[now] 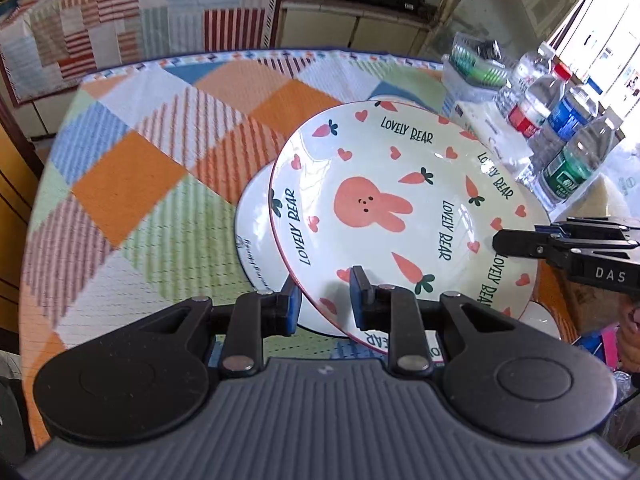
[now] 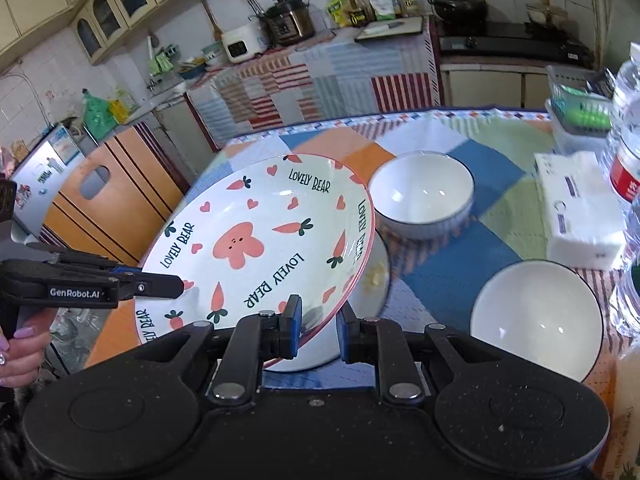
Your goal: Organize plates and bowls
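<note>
Now plate (image 1: 384,208) rim between tool (image 1: 325,300) pads.

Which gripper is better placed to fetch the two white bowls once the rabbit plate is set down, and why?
Right, probably. Both grippers clamp the rabbit plate, but the near bowl and far bowl sit on the right gripper's side of it; the left gripper holds the opposite rim, farther away.

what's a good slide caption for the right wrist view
Both grippers hold a tilted cream rabbit-print ceramic plate by its rim above a white plate, two white bowls alongside.
</note>
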